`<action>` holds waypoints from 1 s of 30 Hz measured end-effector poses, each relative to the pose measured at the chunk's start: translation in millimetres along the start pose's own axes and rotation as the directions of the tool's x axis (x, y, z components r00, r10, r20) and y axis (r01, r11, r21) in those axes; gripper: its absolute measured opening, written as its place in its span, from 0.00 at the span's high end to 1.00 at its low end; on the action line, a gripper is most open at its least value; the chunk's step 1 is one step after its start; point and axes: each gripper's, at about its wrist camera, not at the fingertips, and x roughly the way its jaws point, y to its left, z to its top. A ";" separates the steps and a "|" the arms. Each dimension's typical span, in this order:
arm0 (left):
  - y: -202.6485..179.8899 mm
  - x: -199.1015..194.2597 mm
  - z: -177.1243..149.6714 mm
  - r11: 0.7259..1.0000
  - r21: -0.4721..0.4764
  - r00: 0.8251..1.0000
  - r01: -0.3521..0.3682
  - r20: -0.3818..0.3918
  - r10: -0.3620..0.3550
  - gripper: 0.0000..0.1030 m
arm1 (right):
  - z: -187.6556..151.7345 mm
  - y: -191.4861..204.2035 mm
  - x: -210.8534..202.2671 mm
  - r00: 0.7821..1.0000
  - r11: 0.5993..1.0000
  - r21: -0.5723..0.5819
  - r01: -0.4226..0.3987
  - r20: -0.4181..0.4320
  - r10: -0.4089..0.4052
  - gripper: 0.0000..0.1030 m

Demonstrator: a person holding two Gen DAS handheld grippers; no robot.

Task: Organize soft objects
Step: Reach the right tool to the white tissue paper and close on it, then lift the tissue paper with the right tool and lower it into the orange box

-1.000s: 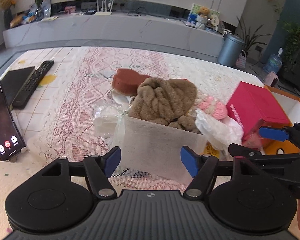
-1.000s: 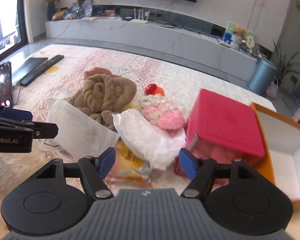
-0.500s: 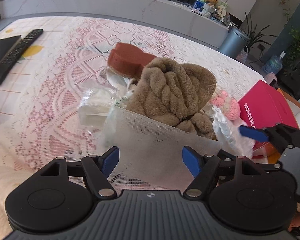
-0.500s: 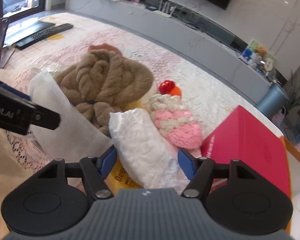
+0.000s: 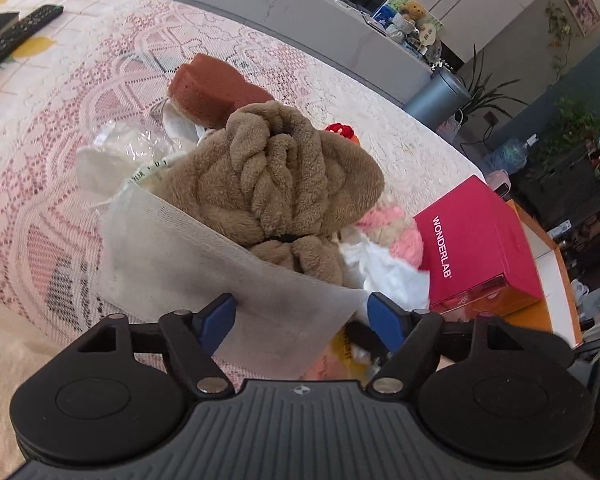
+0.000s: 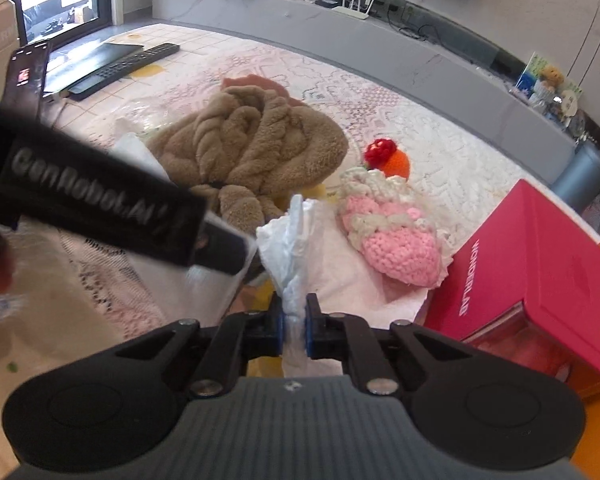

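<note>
Right tongs [image 6: 293, 330], having just been closing, are clenched on a raised fold of the white tissue [image 6: 300, 248], which lies directly ahead of them on the lace-covered desk [image 6: 380, 108], between the brown plush towel [image 6: 256, 140] and the pink knitted piece [image 6: 400, 244]. The fold's long axis runs away from the tongs. Left tongs [image 5: 302, 316], released and just opening wider, straddle the near edge of the white mesh bag [image 5: 204, 264]. Both point steeply downward.
</note>
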 end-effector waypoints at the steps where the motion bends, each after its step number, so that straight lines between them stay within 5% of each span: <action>1: -1.6 3.8 0.8 1.000 0.002 1.000 -0.025 -0.012 0.025 0.13 | -0.9 0.5 1.3 1.000 1.000 0.012 -0.010 -0.008 0.010 0.93; 5: -1.5 17.8 2.7 0.994 -0.025 0.994 -0.102 -0.046 0.101 0.26 | -1.2 3.8 4.5 1.000 1.000 0.021 -0.004 -0.011 0.004 0.92; 8: 0.3 17.3 -1.2 0.992 -0.008 0.991 -0.124 -0.054 0.123 0.54 | -1.6 0.9 0.8 1.000 0.999 0.048 -0.011 -0.010 0.011 0.91; 10: 1.6 15.4 -3.6 0.990 0.002 0.988 -0.140 -0.059 0.140 0.82 | -1.2 -3.5 -3.9 1.000 0.997 0.071 -0.011 -0.005 0.012 0.91; 12: 1.1 11.3 -7.2 0.986 0.021 0.984 -0.168 -0.050 0.168 0.92 | -0.5 -8.2 -7.4 1.000 0.996 0.094 -0.009 0.001 0.009 0.92; 18: -12.7 -23.9 -16.5 0.981 0.068 0.983 -0.184 0.030 0.182 0.95 | 1.5 -8.4 -37.0 0.996 0.996 0.079 0.042 0.072 -0.048 0.95; 30: -60.1 -90.0 -32.0 0.980 0.166 0.984 -0.114 0.157 0.088 0.95 | 4.0 -16.6 -123.5 0.964 0.987 0.121 0.105 0.231 -0.131 0.96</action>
